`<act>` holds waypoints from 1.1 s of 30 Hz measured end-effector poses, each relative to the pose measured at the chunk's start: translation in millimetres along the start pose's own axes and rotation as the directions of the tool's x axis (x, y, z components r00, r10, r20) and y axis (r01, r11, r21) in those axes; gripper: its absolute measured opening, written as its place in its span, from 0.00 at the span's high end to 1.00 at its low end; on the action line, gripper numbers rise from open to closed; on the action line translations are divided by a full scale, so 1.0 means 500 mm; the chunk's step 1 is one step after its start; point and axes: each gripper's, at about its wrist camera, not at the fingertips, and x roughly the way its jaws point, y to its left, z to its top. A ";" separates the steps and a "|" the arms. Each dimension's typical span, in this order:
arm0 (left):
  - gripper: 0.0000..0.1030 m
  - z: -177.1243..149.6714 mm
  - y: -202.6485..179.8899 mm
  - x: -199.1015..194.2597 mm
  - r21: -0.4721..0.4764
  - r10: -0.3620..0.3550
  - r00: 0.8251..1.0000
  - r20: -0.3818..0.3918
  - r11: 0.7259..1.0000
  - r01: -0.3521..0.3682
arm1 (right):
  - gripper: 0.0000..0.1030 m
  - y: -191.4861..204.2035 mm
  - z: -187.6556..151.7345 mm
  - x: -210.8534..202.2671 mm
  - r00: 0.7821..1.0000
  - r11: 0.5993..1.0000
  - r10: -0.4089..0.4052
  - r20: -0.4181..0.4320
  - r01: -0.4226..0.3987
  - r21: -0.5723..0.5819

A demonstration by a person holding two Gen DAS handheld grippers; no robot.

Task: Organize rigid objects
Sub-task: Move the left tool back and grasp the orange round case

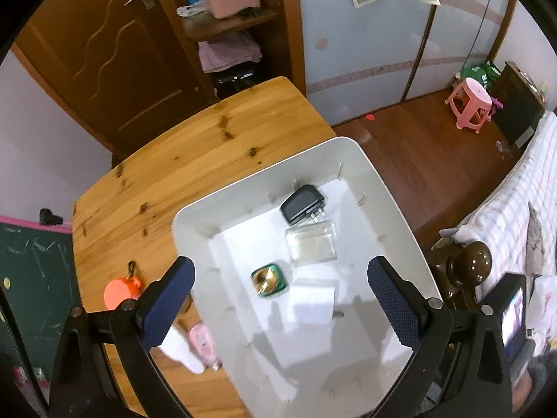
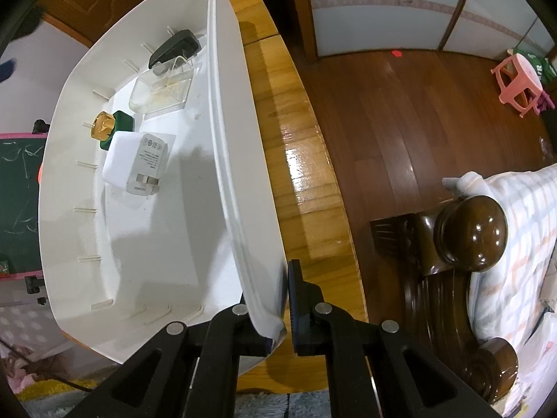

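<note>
Smooth white plastic bin, glossy wooden table

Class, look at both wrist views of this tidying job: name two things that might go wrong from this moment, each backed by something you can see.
1. The right tool pinches only the thin rim of the white bin at one corner; if pulled or lifted, the rim may slip out.
2. The bin sits at the wooden table edge beside the floor, so a shove might tip it, spilling the black charger, clear box and white adapter.
</note>
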 end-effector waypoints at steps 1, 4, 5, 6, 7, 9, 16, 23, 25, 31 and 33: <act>0.03 -0.005 0.008 -0.007 -0.007 -0.001 1.000 0.001 1.000 0.001 | 0.93 0.000 0.001 0.000 1.000 1.000 -0.002 -0.002 0.002 0.000; 0.03 -0.029 0.038 -0.037 -0.038 0.000 1.000 0.006 0.999 0.000 | 0.93 0.002 0.001 0.001 1.000 1.000 -0.006 -0.009 0.006 0.000; 0.03 -0.035 0.046 -0.044 -0.046 0.002 1.000 0.009 0.999 -0.001 | 0.93 0.002 0.002 0.001 1.000 1.000 -0.008 -0.011 0.008 0.000; 0.03 -0.041 0.055 -0.052 -0.054 0.005 1.000 0.013 0.999 -0.005 | 0.93 0.002 0.002 0.001 1.000 1.000 -0.009 -0.013 0.009 0.001; 0.03 -0.048 0.065 -0.060 -0.063 0.013 1.000 0.018 0.998 -0.012 | 0.93 0.002 0.002 0.001 1.000 1.000 -0.010 -0.016 0.010 0.002; 0.03 -0.060 0.086 -0.076 -0.081 0.034 0.999 0.030 0.996 -0.031 | 0.93 0.003 0.004 0.002 1.000 1.000 -0.013 -0.020 0.013 0.002; 0.03 -0.099 0.176 -0.111 -0.166 0.066 0.997 0.036 0.984 -0.059 | 0.93 0.006 0.005 0.003 0.999 1.000 -0.028 -0.028 0.028 0.006; 0.03 -0.126 0.314 -0.139 -0.292 0.143 0.989 0.029 0.948 -0.128 | 0.93 0.007 0.003 0.001 0.999 0.999 -0.043 -0.023 0.043 0.018; 0.03 -0.132 0.356 -0.137 -0.340 0.160 0.987 0.022 0.929 -0.143 | 0.93 0.007 0.002 0.001 0.999 0.999 -0.046 -0.023 0.046 0.023; 0.03 -0.149 0.460 -0.084 -0.456 0.150 0.988 -0.037 0.877 -0.151 | 0.93 0.007 0.000 0.003 0.998 0.997 -0.063 -0.028 0.064 0.047; 0.03 -0.154 0.483 -0.054 -0.487 0.122 0.990 -0.069 0.862 -0.140 | 0.93 0.007 -0.001 0.003 0.997 0.996 -0.070 -0.030 0.071 0.055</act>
